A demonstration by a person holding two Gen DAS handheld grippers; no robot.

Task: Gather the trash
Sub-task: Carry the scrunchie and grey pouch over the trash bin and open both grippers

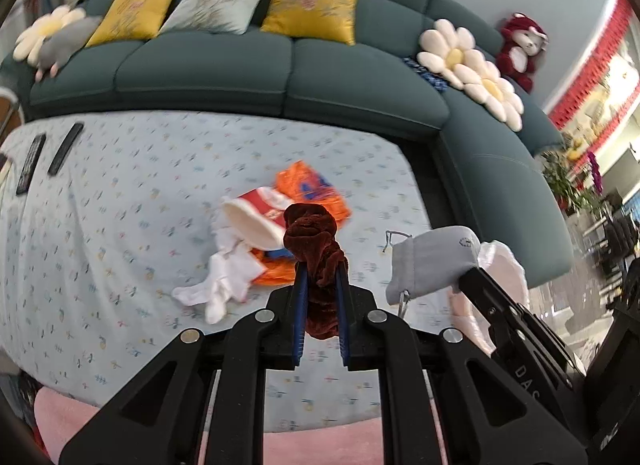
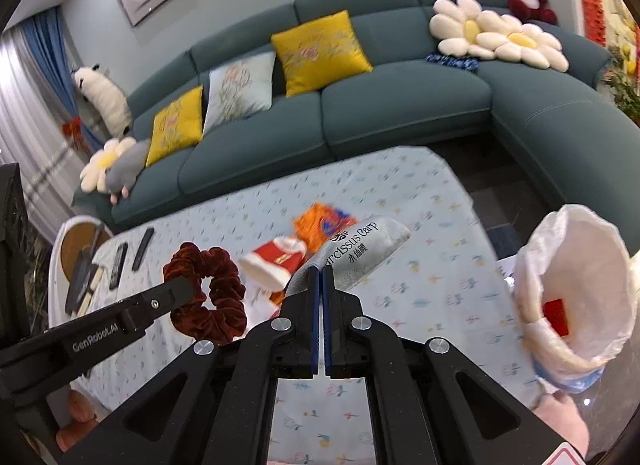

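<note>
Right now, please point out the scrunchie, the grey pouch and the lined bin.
scrunchie [image 2: 208, 289], right wrist view, on its velvet ring.
grey pouch [image 2: 360, 253], right wrist view, on its printed side.
lined bin [image 2: 576, 265], right wrist view, on the inside of its white liner.

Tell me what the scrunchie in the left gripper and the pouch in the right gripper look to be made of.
Scrunchie: dark red velvet-like fabric, going by its soft sheen and gathered ruffles; probably elastic inside, unseen. Drawstring pouch: grey matte cloth, apparently soft microfibre or felt-like, with printed lettering; it folds limply where the right gripper pinches it.
</note>
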